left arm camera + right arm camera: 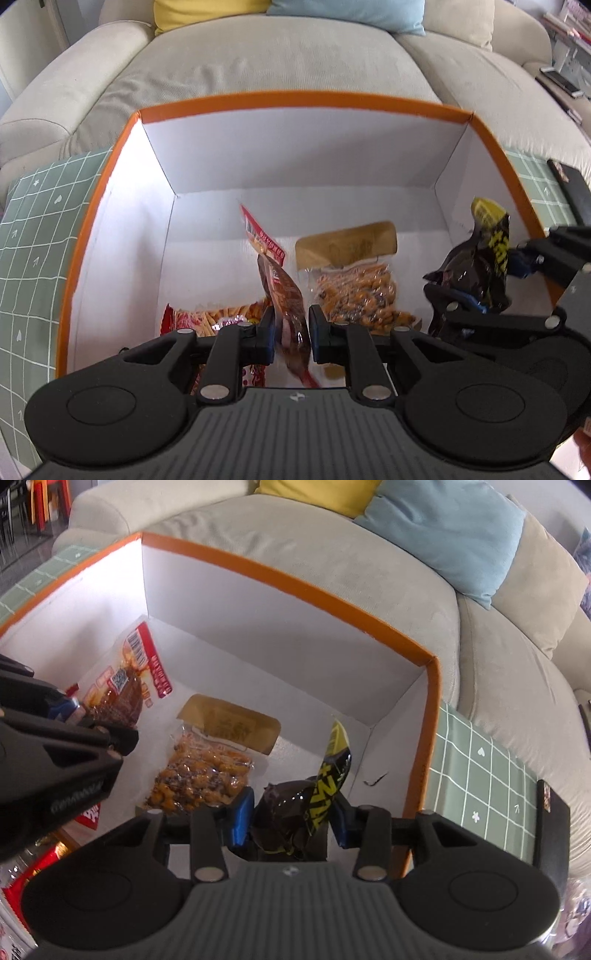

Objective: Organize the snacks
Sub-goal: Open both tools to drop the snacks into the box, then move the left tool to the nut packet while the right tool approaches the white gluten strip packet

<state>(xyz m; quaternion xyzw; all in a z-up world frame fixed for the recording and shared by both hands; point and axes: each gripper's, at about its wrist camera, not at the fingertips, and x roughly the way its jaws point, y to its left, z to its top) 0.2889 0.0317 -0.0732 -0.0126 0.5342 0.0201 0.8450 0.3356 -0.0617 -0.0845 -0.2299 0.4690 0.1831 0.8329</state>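
An open box with an orange rim point(295, 99) and white walls stands in front of me. My left gripper point(291, 330) is shut on a red and brown snack packet point(282, 286) that sticks up over the box floor. To its right, my right gripper point(491, 284) is shut on a crumpled black and yellow packet point(476, 266). In the right wrist view the blue pads point(242, 818) of the right gripper point(291, 821) pinch that black and yellow packet point(291, 812) near the box's right wall. The left gripper point(99, 722) holds its red packet point(125, 686) at the left.
On the box floor lie a clear bag of orange snacks with a tan header point(354, 291) and a red packet of sticks point(207, 319). The box rests on a green grid cloth point(480, 771) beside a black flat object point(552, 808). A beige sofa point(277, 62) with cushions is behind.
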